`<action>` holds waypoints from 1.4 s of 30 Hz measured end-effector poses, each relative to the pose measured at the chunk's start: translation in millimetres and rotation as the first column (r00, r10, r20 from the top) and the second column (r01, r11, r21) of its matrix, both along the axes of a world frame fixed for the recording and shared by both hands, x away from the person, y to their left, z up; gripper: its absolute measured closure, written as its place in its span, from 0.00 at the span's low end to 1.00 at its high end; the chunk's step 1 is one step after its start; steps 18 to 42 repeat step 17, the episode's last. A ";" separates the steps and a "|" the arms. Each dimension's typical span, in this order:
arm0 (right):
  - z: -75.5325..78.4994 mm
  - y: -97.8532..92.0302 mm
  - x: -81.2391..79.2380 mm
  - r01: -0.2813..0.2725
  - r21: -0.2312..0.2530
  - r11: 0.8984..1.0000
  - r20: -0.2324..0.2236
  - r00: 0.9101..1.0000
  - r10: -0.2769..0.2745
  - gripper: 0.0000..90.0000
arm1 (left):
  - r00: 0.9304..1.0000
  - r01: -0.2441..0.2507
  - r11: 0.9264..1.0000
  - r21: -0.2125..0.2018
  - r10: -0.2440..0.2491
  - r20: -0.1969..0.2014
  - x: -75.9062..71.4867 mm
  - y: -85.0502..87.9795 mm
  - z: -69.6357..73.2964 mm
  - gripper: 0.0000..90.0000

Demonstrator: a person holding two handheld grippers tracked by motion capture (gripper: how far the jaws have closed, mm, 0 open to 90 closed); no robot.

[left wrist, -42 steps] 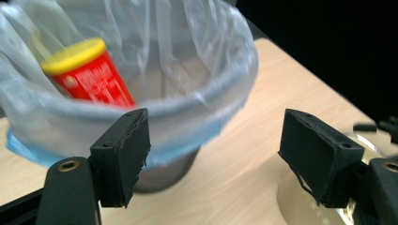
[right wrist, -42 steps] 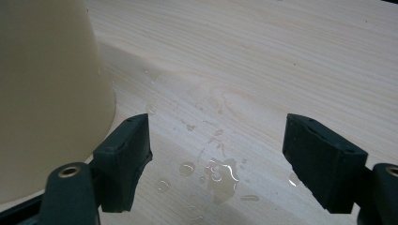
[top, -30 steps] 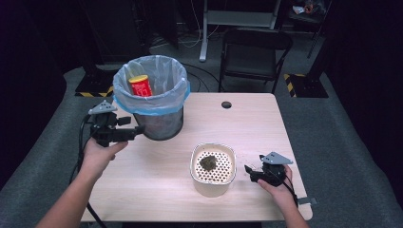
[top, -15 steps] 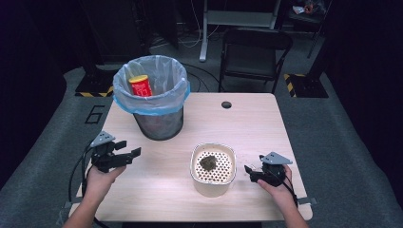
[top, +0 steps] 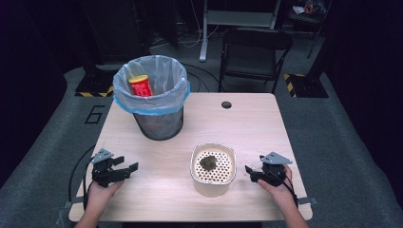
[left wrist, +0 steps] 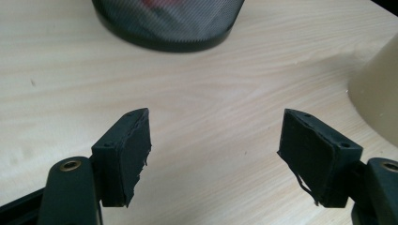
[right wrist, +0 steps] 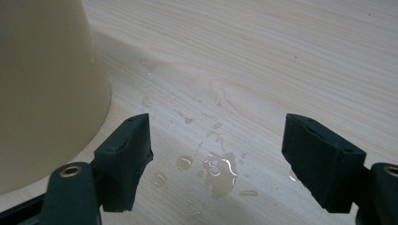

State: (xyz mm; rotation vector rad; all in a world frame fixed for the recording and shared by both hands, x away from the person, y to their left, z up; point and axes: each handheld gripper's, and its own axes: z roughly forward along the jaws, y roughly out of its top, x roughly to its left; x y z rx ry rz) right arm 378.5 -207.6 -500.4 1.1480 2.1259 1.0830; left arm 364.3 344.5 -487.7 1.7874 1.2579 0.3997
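My left gripper [top: 126, 164] is low over the table's near left part, well in front of the mesh waste bin [top: 154, 102]. Its jaws have just been opening and stand apart with only bare wood between them [left wrist: 216, 150]. A red can [top: 141, 85] lies inside the bin's blue liner. The cream perforated container [top: 213, 166] holds a dark clump [top: 208, 162] and stands at the near middle. My right gripper [top: 250, 172] rests open just right of it, with nothing between its jaws [right wrist: 217, 154].
Water drops [right wrist: 218, 168] wet the wood between my right gripper's jaws, beside the container's wall [right wrist: 47, 84]. The bin's base [left wrist: 169, 23] and the container's side [left wrist: 378, 98] lie ahead of my left gripper. A cable hole [top: 226, 104] is at the table's far side, a chair [top: 254, 52] beyond.
My left gripper has come down and toward the near edge, from beside the bin to just over the table. My right gripper has stayed put.
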 end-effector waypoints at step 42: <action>-5.4 -11.9 3.7 0.051 -0.022 0.998 -0.010 0.999 -0.051 0.25 | 0.994 -0.080 0.996 0.038 0.083 -0.071 11.6 18.0 -31.3 0.17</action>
